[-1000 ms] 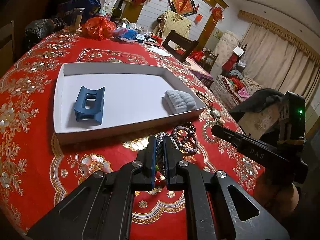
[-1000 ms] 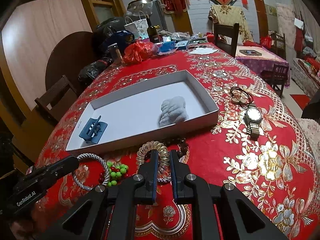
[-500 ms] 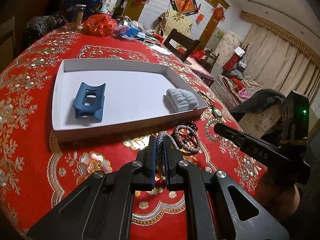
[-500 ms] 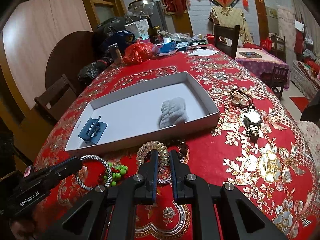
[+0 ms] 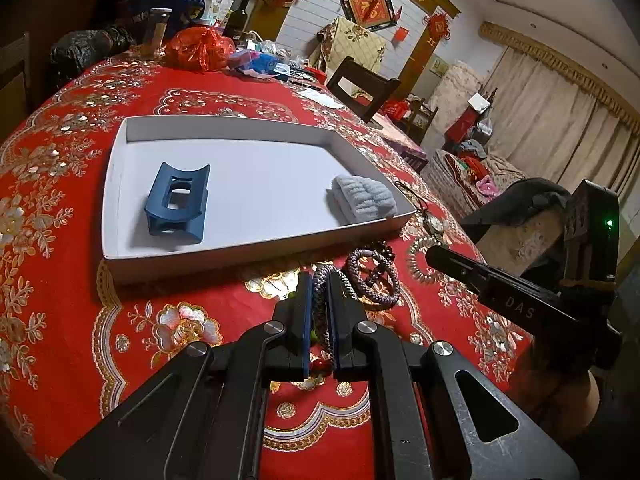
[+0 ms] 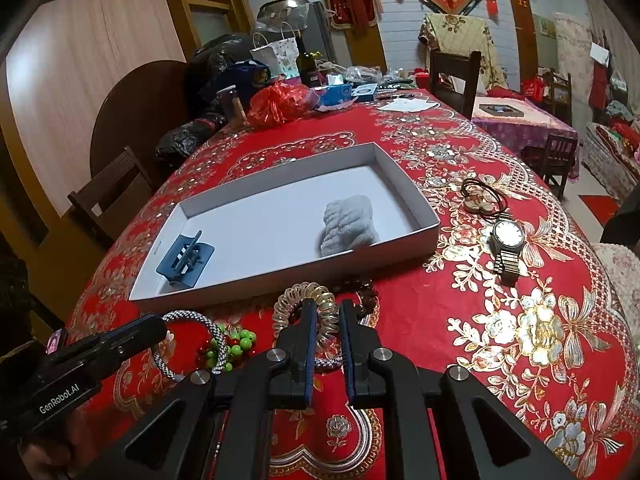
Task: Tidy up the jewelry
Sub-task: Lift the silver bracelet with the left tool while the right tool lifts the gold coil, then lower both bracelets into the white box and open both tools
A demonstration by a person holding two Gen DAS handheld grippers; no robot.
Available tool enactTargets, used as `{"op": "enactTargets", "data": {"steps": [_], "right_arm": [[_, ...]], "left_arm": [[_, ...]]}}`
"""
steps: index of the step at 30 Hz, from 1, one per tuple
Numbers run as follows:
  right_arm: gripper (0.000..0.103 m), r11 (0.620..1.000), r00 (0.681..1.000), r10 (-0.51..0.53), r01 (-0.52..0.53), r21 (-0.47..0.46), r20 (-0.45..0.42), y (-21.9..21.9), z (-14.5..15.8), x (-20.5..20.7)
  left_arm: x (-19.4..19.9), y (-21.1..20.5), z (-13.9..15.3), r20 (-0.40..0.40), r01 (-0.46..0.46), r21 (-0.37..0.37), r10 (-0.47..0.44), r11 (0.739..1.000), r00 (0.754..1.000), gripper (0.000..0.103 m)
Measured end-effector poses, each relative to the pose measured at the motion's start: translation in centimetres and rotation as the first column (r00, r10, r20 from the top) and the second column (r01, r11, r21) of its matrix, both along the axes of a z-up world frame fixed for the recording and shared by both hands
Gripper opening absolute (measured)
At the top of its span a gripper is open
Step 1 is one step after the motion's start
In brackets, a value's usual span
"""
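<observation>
While both tools rest low over the red floral tablecloth [image 6: 460,312], your left gripper [image 5: 320,280] is clamped on the grey-white braided rope bracelet [image 5: 320,300], and your right gripper [image 6: 325,308] pinches the clear spiral coil hair tie [image 6: 296,300], both just before the white shallow cardboard tray [image 6: 424,236].

Dim indoor light, fisheye-warped edges

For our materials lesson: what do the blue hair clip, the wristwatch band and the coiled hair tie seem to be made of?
Blue hair clip: likely matte moulded plastic, with crisp edges and no shine.
Wristwatch band: apparently metal, with segmented links and a dull gleam.
Coiled hair tie: probably translucent glossy plastic, a see-through springy spiral.
</observation>
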State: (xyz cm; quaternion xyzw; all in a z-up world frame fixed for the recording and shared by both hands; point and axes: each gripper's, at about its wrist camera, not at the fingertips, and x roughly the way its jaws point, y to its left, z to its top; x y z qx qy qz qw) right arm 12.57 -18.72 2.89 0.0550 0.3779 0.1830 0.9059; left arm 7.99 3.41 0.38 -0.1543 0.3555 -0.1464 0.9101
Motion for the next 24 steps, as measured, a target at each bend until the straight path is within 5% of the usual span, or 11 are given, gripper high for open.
{"op": "enactTargets", "data": {"steps": [24], "right_arm": [[0.011,1.000,1.000,0.010,-0.010,0.000,0.006,0.16,0.24,0.24]], "left_arm": [[-0.06,-0.06,-0.12,0.001,0.000,0.001,0.000,1.000,1.000,0.005]]}}
